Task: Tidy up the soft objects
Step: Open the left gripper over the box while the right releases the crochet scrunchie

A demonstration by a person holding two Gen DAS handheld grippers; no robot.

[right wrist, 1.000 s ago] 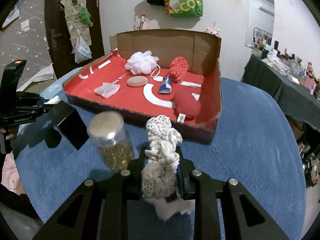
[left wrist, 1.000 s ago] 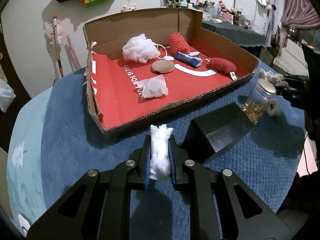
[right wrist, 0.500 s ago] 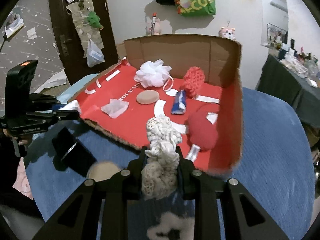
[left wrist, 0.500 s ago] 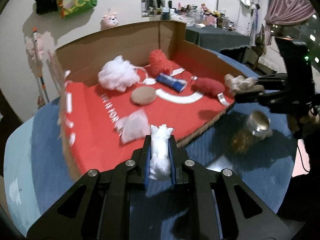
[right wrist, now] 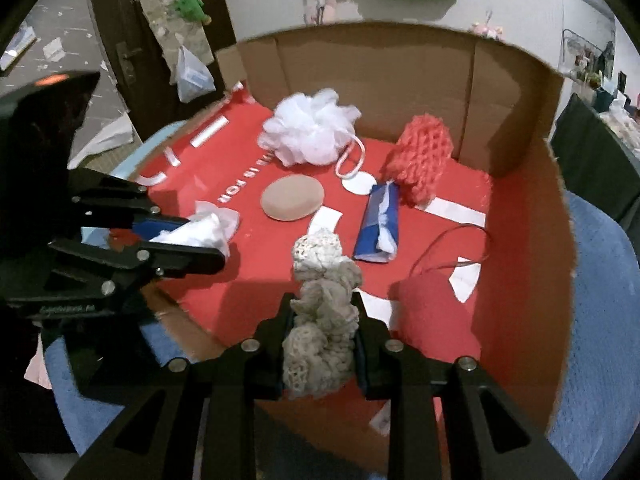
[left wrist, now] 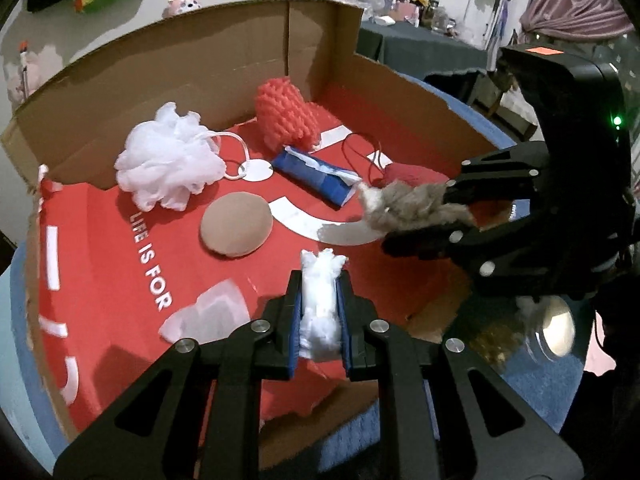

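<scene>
Red cardboard floor of the open box (left wrist: 100,264) is our landmark for all places below. We log both tools over its near edge, each loaded.

Left gripper (left wrist: 320,304): jaws narrow, clamped on a white cotton wad (left wrist: 322,300) that stands upright between the blue pads, its long axis along the fingers. Seen from the right wrist, the same left gripper (right wrist: 200,236) reaches in from the box's left edge, just above the crumpled white tissue (right wrist: 218,216) lying there.

Right gripper (right wrist: 320,332): jaws part closed, gripping a beige crocheted mesh piece (right wrist: 322,312), bunched, long axis also along the fingers, its top rising past the tips. From the left wrist, the right gripper (left wrist: 432,216) comes in over the box's right side, its load just above the dark red plush roll (left wrist: 412,174).

Already on the box floor: white bath pouf (right wrist: 308,128) toward the back wall, tan round sponge (right wrist: 292,199) near the middle, red knitted scrubber (right wrist: 424,156) at the back right, blue tissue pack (right wrist: 380,226) in front of it.

Relation for the coming move, as we judge it: bare floor lies straight ahead and below each set of fingers. The left load has open floor between tissue and tan sponge; the right has it between blue pack and plush roll. Neither hand need cross the other. We judge release the next step; a wad may cling to the pads
</scene>
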